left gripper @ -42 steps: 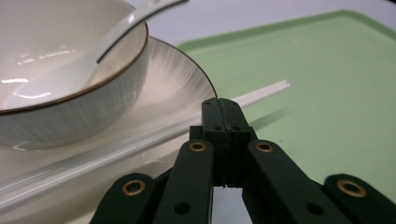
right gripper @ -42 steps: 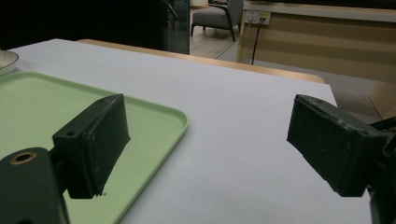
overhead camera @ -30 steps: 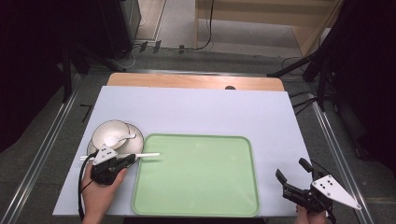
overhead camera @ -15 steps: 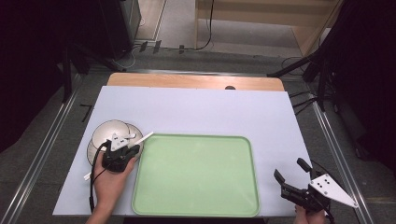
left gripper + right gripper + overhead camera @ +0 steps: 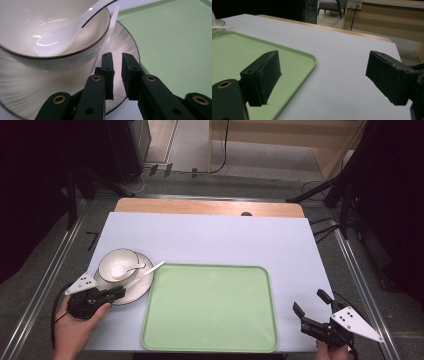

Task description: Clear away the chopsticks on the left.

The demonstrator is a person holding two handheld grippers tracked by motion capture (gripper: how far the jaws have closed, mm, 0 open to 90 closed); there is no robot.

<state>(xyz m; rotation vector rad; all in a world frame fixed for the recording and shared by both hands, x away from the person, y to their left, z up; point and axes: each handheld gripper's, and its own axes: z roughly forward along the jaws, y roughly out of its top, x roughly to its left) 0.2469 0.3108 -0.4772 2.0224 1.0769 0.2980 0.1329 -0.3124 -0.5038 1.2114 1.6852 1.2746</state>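
Just left of the green tray (image 5: 210, 307), a white bowl (image 5: 117, 265) sits on a white plate (image 5: 135, 290), and a white spoon (image 5: 126, 270) lies inside the bowl, its handle over the rim toward the tray. A thin white stick (image 5: 147, 271) rests across the plate's edge, reaching the tray's corner. The left gripper (image 5: 116, 292) sits at the plate's near rim; its fingers (image 5: 107, 72) are almost closed with a narrow gap, holding nothing, the stick just beyond their tips. Right of the tray, over the worktop (image 5: 225, 240), the right gripper (image 5: 311, 304) has its fingers (image 5: 262, 75) spread wide and empty.
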